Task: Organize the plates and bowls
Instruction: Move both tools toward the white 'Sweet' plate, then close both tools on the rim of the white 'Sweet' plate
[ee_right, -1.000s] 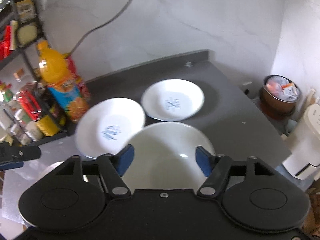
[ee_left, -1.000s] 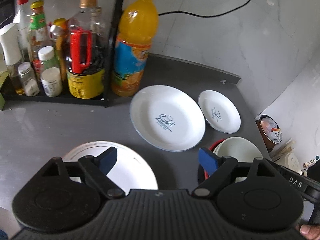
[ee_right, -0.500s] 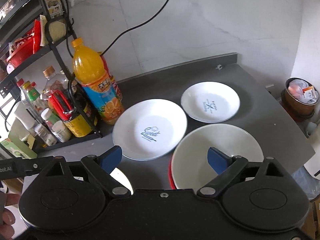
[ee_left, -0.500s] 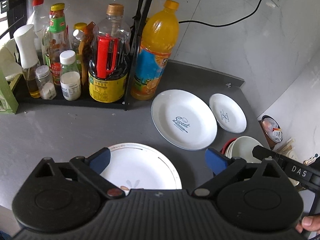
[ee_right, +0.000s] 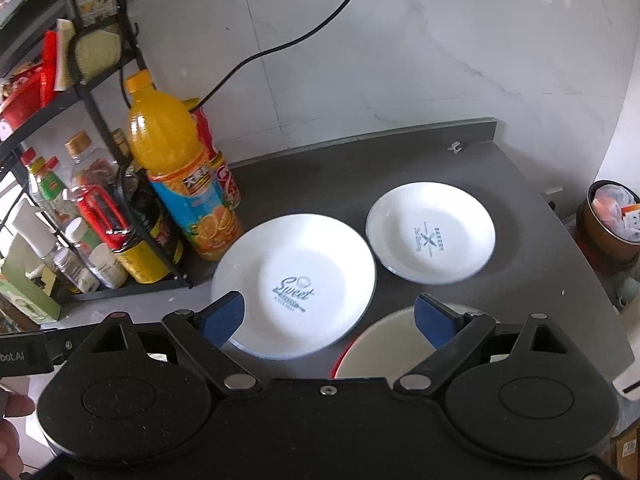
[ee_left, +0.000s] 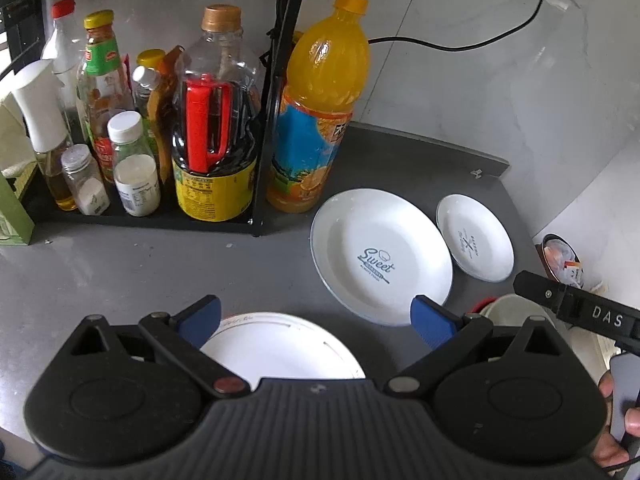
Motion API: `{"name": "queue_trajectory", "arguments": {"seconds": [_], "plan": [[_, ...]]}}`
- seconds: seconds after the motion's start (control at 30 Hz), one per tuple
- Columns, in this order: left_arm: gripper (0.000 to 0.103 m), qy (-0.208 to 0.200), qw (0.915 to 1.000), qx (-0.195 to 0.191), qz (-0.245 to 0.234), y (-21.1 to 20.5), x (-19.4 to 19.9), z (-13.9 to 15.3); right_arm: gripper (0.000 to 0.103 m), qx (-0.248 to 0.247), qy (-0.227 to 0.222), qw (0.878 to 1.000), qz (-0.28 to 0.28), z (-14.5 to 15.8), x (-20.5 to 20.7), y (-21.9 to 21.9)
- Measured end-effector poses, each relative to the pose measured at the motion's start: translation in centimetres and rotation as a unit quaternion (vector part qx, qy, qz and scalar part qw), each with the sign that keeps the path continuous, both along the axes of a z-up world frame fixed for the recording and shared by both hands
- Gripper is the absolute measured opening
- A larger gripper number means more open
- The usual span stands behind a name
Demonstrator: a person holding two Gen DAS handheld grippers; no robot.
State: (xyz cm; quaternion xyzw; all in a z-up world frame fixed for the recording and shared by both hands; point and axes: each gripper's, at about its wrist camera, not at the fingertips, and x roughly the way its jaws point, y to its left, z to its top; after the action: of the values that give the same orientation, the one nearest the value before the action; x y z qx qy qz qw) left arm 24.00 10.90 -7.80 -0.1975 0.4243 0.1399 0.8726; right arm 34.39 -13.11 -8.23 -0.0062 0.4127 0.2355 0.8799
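Observation:
On the grey counter (ee_left: 120, 264) lie a large white "Sweet" plate (ee_left: 380, 256) (ee_right: 294, 288) and, to its right, a smaller white "Bakery" plate (ee_left: 474, 248) (ee_right: 430, 232). A white plate with a thin rim line (ee_left: 280, 348) sits just under my left gripper (ee_left: 316, 316), which is open and empty. A white bowl nested in a red one (ee_right: 384, 344) (ee_left: 508, 312) lies below my right gripper (ee_right: 330, 316), also open and empty.
A black rack (ee_left: 264, 120) with several sauce bottles stands at the back left, an orange juice bottle (ee_left: 320, 120) (ee_right: 180, 176) beside it. A black cable (ee_right: 280, 48) runs up the marble wall. A brown bin (ee_right: 612, 224) stands past the counter's right edge.
Both grippers have pulled back and up, so more of the rack and counter shows. The bowls and near plate sit lower in view. Nothing was picked up.

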Motion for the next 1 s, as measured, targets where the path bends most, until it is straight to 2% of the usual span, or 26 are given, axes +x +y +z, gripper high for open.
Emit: {"name": "queue_trajectory", "arguments": {"seconds": [0.2, 0.33, 0.5, 0.63, 0.73, 0.87, 1.0], "plan": [[0.099, 0.01, 0.9999, -0.001, 0.014, 0.0, 3.1, -0.9, 0.09, 0.004, 0.03, 0.999, 0.02, -1.0, 4.2, 0.8], [0.098, 0.023, 0.9992, -0.009, 0.032, 0.3, 5.2, -2.3, 0.08, 0.012, 0.076, 0.997, 0.032, -2.6, 7.2, 1.4], [0.096, 0.037, 0.9977, -0.015, 0.056, 0.9, 7.2, -4.3, 0.067, -0.007, 0.111, 0.993, 0.04, -4.9, 9.8, 2.3], [0.087, 0.049, 0.9954, -0.036, 0.074, 1.6, 8.4, -6.4, 0.047, -0.011, 0.157, 0.987, 0.031, -7.1, 11.9, 2.6], [0.079, 0.053, 0.9939, -0.048, 0.084, 1.9, 9.3, -7.8, 0.044, -0.021, 0.174, 0.984, 0.032, -8.2, 13.1, 3.0], [0.064, 0.064, 0.9905, -0.071, 0.1, 2.4, 10.4, -9.8, 0.036, -0.031, 0.187, 0.981, 0.034, -9.4, 14.5, 3.6], [0.056, 0.069, 0.9875, -0.085, 0.113, 2.7, 11.3, -11.3, 0.032, -0.047, 0.214, 0.975, 0.033, -10.9, 15.6, 4.2]]}}
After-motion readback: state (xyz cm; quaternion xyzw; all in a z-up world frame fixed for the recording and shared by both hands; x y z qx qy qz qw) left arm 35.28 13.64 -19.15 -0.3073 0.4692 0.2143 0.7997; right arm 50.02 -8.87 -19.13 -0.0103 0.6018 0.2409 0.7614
